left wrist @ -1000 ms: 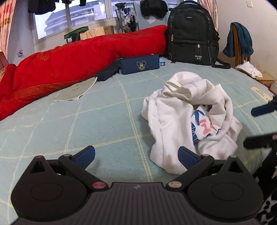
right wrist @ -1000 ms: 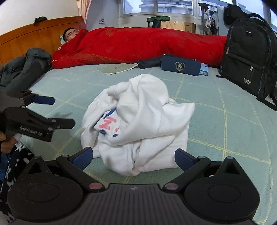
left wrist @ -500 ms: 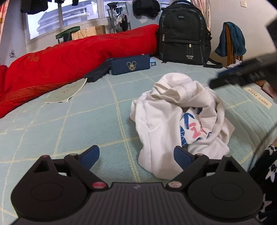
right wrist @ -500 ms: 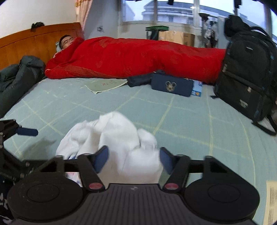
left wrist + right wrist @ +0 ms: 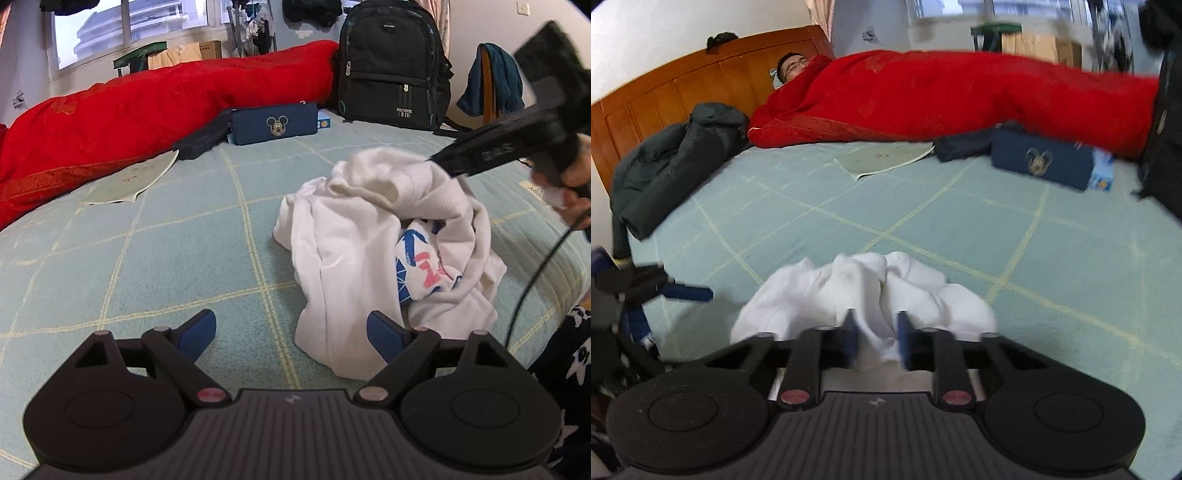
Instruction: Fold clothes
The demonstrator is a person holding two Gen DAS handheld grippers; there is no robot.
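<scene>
Backpack (image 5: 1167, 122) cropped; pencil case (image 5: 1039, 162) blurred

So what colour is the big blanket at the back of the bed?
Bright red blanket, with a faint gold pattern; the left wrist view shows it best.
</scene>
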